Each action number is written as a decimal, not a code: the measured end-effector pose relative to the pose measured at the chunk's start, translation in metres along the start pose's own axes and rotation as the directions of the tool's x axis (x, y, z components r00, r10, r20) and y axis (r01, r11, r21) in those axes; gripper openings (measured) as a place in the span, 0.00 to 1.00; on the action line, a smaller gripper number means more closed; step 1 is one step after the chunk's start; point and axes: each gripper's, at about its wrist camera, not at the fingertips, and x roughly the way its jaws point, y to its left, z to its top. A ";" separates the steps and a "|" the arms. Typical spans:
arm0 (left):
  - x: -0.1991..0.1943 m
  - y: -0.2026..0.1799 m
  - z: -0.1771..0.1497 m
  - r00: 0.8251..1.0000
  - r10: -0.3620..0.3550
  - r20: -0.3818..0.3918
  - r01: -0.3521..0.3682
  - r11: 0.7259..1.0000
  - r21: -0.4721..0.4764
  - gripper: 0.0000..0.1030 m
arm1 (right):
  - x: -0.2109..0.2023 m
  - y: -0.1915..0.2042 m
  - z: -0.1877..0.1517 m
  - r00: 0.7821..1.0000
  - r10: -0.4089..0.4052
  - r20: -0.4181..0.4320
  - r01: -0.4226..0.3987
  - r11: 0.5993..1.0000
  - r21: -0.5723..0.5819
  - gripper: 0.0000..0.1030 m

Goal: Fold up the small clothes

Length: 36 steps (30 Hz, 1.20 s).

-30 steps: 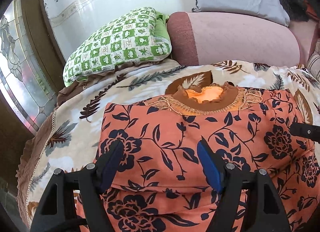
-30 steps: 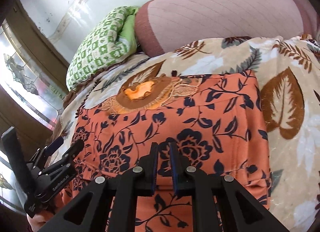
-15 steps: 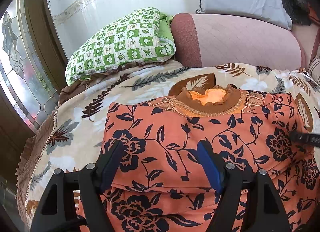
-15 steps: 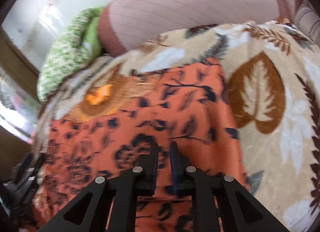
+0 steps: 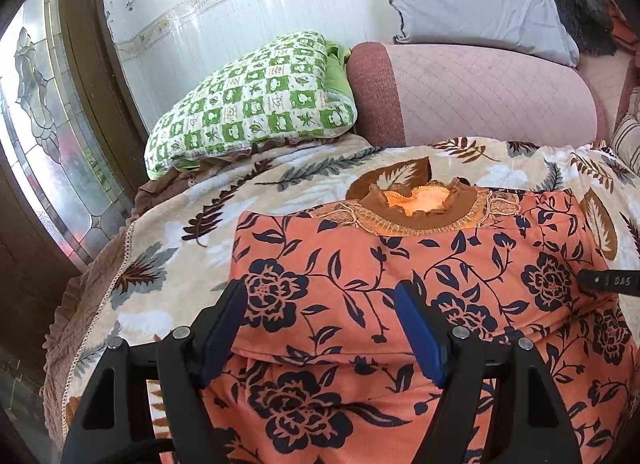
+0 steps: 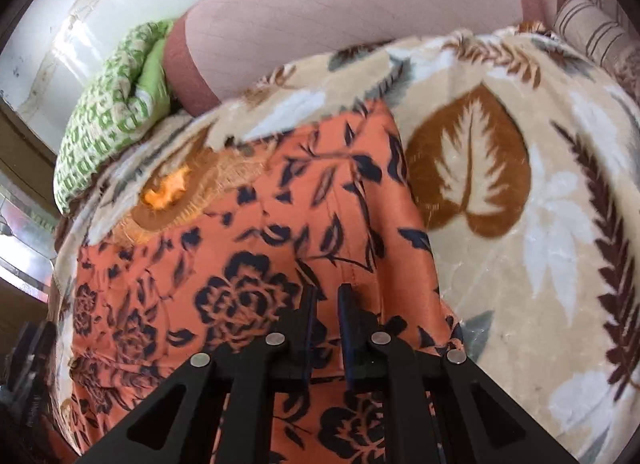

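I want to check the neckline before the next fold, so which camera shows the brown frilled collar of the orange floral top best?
The left wrist view: the collar sits near the centre, sharp, facing the camera, frill and lace trim clear. In the right wrist view the collar lies off to the left, blurred and seen at a slant, so only its brown ring and orange opening show.

Orange navy-floral garment; beige leaf-print blanket; green-checked pillow.
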 end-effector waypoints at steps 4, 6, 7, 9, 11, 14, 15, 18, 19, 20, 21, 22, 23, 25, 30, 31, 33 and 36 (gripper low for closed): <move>-0.013 0.006 -0.001 1.000 0.011 0.018 -0.011 1.000 -0.006 0.74 | -0.010 0.004 -0.004 1.000 0.008 0.006 -0.008 1.000 -0.011 0.13; -0.020 0.009 -0.002 0.999 0.019 0.028 -0.019 1.000 -0.006 0.74 | -0.024 0.006 -0.010 0.999 0.044 0.027 -0.044 0.999 -0.007 0.13; -0.024 0.011 -0.002 0.999 0.022 0.033 -0.021 1.000 -0.006 0.74 | -0.033 0.005 -0.014 0.998 0.053 0.039 -0.053 0.999 -0.006 0.13; -0.032 0.014 -0.003 0.999 0.025 0.044 -0.025 1.000 -0.006 0.74 | -0.053 0.005 -0.023 0.995 0.081 0.063 -0.081 0.997 -0.007 0.13; -0.042 0.017 -0.010 0.999 0.022 0.048 -0.022 1.000 0.002 0.74 | -0.075 0.004 -0.032 0.990 0.109 0.087 -0.108 0.994 -0.013 0.13; -0.053 0.030 -0.026 1.000 -0.009 0.018 0.009 1.000 0.001 0.74 | -0.108 -0.002 -0.051 0.980 0.166 0.107 -0.163 0.986 -0.030 0.13; -0.055 0.034 -0.031 1.000 -0.014 0.003 0.014 1.000 -0.003 0.74 | -0.122 -0.007 -0.061 0.977 0.186 0.104 -0.183 0.982 -0.038 0.13; -0.062 0.063 -0.048 0.997 -0.035 -0.068 0.032 0.999 -0.042 0.74 | -0.152 -0.026 -0.086 0.980 0.195 0.038 -0.192 0.978 -0.084 0.13; -0.065 0.075 -0.055 0.994 -0.046 -0.096 0.041 0.998 -0.055 0.74 | -0.159 -0.032 -0.092 0.984 0.177 0.024 -0.174 0.979 -0.104 0.13; -0.069 0.087 -0.063 0.991 -0.054 -0.121 0.047 0.997 -0.058 0.74 | -0.170 -0.041 -0.100 0.989 0.151 0.012 -0.148 0.980 -0.131 0.13; -0.072 0.096 -0.069 0.990 -0.052 -0.134 0.045 0.997 -0.055 0.74 | -0.177 -0.049 -0.105 0.991 0.137 0.002 -0.135 0.980 -0.148 0.13; -0.076 0.108 -0.076 0.987 -0.045 -0.153 0.037 0.998 -0.051 0.75 | -0.183 -0.058 -0.112 0.991 0.134 -0.016 -0.134 0.978 -0.157 0.13; -0.079 0.120 -0.082 0.983 -0.043 -0.177 0.035 0.998 -0.050 0.78 | -0.188 -0.068 -0.117 0.989 0.144 -0.032 -0.147 0.978 -0.151 0.13; -0.083 0.144 -0.098 0.966 -0.077 -0.245 0.064 0.996 -0.063 0.80 | -0.191 -0.088 -0.126 0.984 0.168 -0.064 -0.174 0.977 -0.121 0.15; -0.080 0.179 -0.142 0.903 -0.184 -0.389 0.142 0.981 -0.136 0.80 | -0.173 -0.118 -0.159 0.953 0.248 -0.175 -0.257 0.966 -0.034 0.65; -0.079 0.183 -0.155 0.889 -0.195 -0.414 0.145 0.978 -0.149 0.80 | -0.170 -0.121 -0.165 0.946 0.265 -0.184 -0.274 0.961 -0.024 0.70; -0.080 0.186 -0.173 0.875 -0.211 -0.435 0.152 0.974 -0.165 0.80 | -0.165 -0.123 -0.177 0.941 0.281 -0.189 -0.291 0.957 -0.023 0.70; -0.084 0.191 -0.199 0.855 -0.262 -0.448 0.184 0.960 -0.210 0.80 | -0.154 -0.124 -0.186 0.925 0.321 -0.203 -0.327 0.945 0.003 0.70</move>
